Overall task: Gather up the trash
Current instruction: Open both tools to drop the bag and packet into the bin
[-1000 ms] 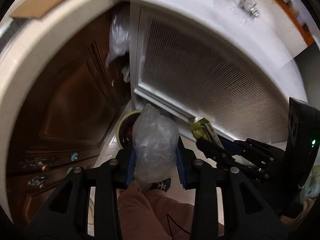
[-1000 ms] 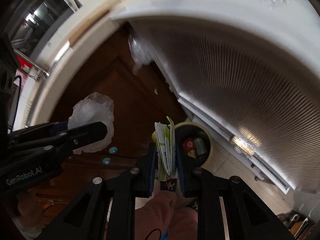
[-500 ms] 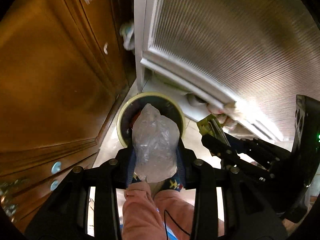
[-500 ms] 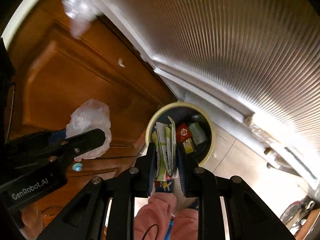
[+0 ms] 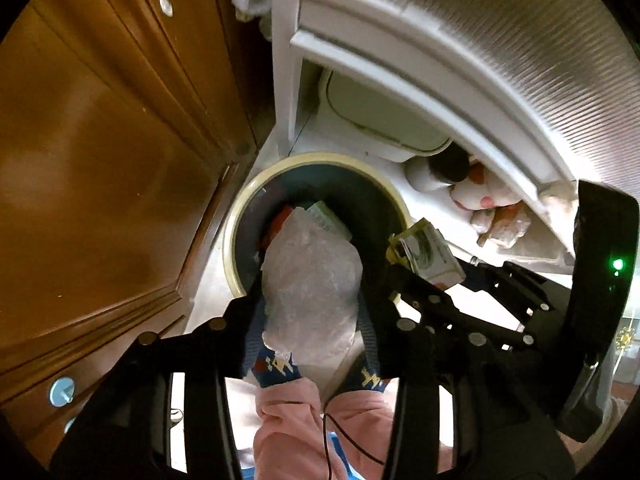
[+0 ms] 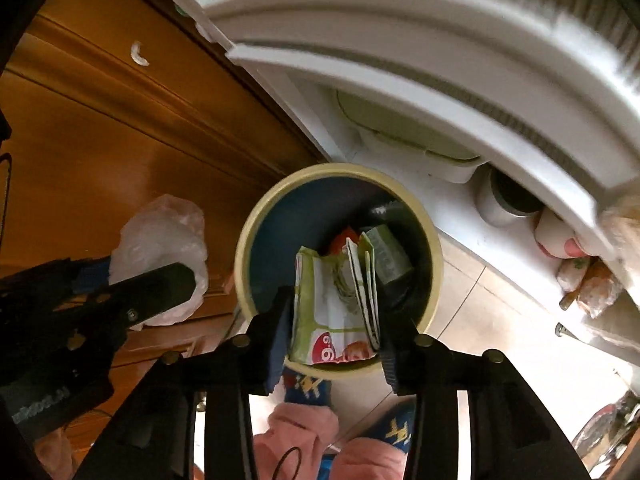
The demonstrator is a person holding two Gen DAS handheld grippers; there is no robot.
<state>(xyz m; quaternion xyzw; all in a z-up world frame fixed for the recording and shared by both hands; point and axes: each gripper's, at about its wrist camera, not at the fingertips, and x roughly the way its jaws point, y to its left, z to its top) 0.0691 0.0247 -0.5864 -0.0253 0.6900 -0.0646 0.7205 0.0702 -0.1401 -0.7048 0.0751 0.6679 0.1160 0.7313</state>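
Observation:
A round bin with a cream rim (image 5: 320, 158) (image 6: 340, 168) stands on the tiled floor, holding several pieces of trash. My left gripper (image 5: 310, 296) points straight down over its near edge. Its jaws are opening, and a crumpled clear plastic bag (image 5: 312, 280) still fills the gap and touches both pads. My right gripper (image 6: 334, 300) hangs over the bin's front rim with its jaws opening. A green and white wrapper (image 6: 328, 308) has spread loose between the pads. The right wrist view shows the left gripper (image 6: 140, 276) and its bag (image 6: 160, 232) at the left.
A brown wooden cabinet (image 5: 100, 140) stands left of the bin. A white unit with a ribbed front (image 5: 480, 60) rises behind it, with a pale lid (image 5: 380, 116) and soft clutter (image 5: 492, 208) underneath. A person's pink trouser legs (image 5: 288, 412) and blue socks are just below the grippers.
Both grippers have sunk toward the bin, which now looks much larger. The right jaws have widened and the wrapper has spread open. The left jaws stand slightly wider around the bag.

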